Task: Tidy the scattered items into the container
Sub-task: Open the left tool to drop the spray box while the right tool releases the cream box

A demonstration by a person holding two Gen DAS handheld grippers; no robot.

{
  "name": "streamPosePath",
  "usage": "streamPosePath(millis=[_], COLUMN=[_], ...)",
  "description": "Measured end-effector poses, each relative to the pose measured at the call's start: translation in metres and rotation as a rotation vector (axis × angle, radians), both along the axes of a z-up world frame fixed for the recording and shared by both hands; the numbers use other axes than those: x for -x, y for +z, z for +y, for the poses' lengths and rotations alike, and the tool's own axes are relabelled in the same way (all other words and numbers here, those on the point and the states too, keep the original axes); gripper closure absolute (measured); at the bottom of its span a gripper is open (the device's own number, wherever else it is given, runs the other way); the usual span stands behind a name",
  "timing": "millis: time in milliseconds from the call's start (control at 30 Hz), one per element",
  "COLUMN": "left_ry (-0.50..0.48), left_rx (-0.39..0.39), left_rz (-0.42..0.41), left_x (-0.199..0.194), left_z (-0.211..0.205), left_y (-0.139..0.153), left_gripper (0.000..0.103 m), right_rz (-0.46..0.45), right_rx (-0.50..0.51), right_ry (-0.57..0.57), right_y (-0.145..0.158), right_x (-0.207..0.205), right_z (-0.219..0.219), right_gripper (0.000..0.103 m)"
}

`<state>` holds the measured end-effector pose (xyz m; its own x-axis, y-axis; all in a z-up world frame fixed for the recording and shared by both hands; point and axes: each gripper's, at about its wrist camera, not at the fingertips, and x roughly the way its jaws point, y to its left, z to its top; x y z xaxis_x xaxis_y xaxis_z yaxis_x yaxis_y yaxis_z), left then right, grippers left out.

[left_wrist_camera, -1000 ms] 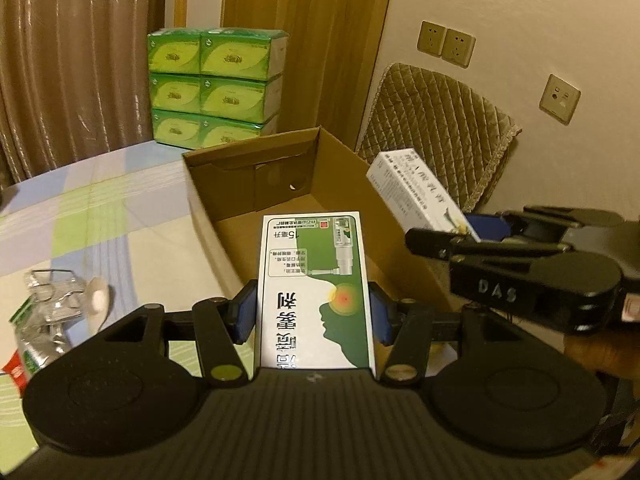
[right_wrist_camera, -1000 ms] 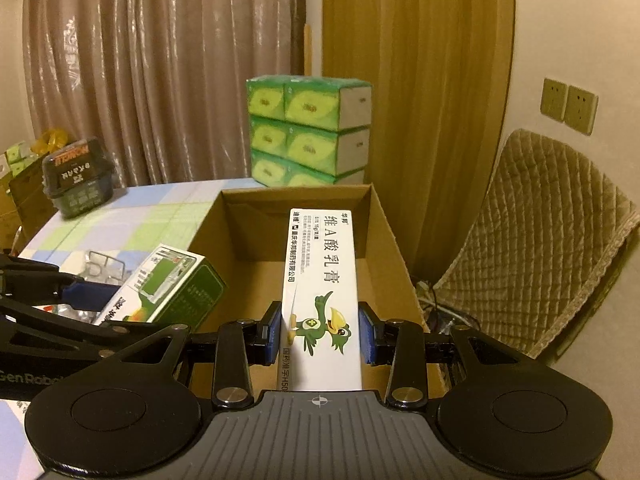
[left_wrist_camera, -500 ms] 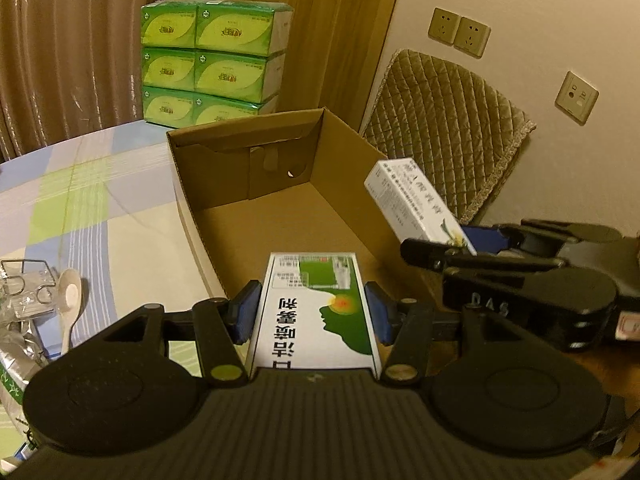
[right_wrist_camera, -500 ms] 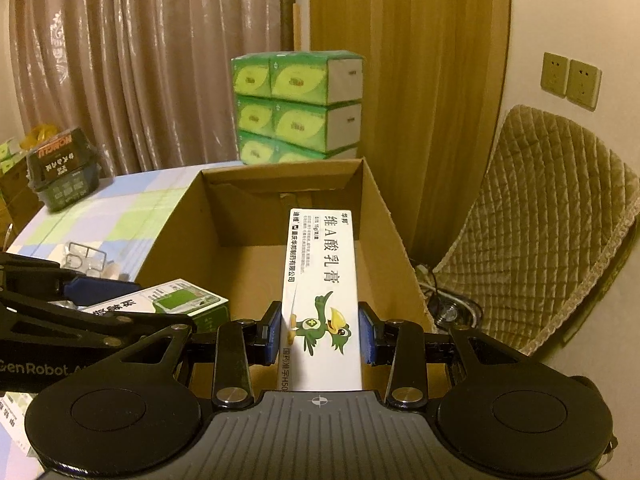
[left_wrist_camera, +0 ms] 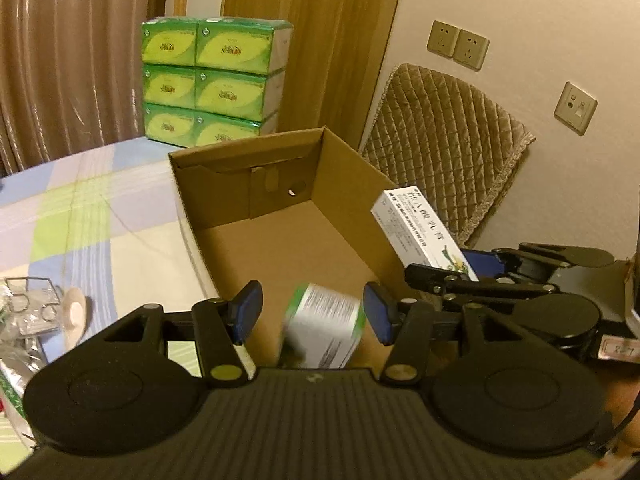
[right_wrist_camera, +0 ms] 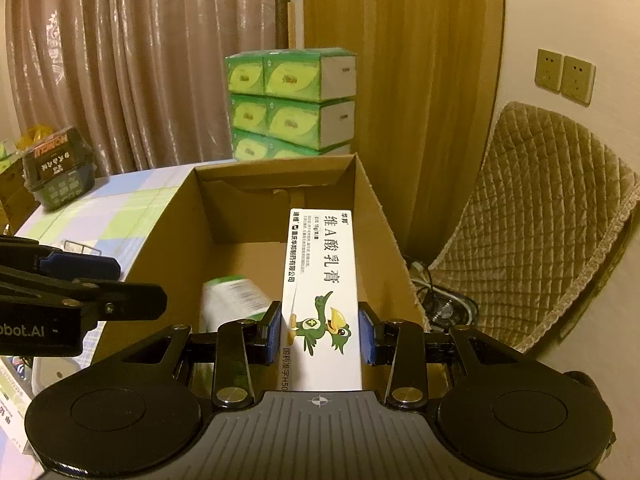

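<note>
The left gripper (left_wrist_camera: 312,314) stands spread, its green box (left_wrist_camera: 324,332) dropping (blurred) into the carton (left_wrist_camera: 280,240). The right gripper (right_wrist_camera: 320,334) pinches a white box (right_wrist_camera: 322,288) by its long sides; light, stiff card, easily crushed.

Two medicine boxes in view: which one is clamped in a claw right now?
The long white box with the green bird, pinched in the right claw. The green-and-white box sits loose and blurred between the left claw's open pads.

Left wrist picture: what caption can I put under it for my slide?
Open left gripper above the cardboard box, green-and-white carton blurred between its pads.
</note>
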<state>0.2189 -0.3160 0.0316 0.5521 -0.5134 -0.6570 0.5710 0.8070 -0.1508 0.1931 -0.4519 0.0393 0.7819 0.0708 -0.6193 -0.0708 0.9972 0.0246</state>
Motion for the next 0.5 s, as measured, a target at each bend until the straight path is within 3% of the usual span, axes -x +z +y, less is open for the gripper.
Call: streamPosePath(millis=[367, 500], left_ry=[0.026, 0.036], left_rx=[-0.002, 0.005], left_rz=[-0.001, 0.000], left_x=[0.004, 0.004], left_z=[0.013, 0.018], left_y=[0.001, 0.001], left_gripper=[0.052, 0.052], right_rz=[-0.003, -0.043], right_rx=[0.006, 0.010], right_ry=[0.009, 0.020], right_y=[0.000, 0.002], right_x=[-0.001, -0.001], right_z=[0.005, 0.008], right_gripper=[0.068, 0.067])
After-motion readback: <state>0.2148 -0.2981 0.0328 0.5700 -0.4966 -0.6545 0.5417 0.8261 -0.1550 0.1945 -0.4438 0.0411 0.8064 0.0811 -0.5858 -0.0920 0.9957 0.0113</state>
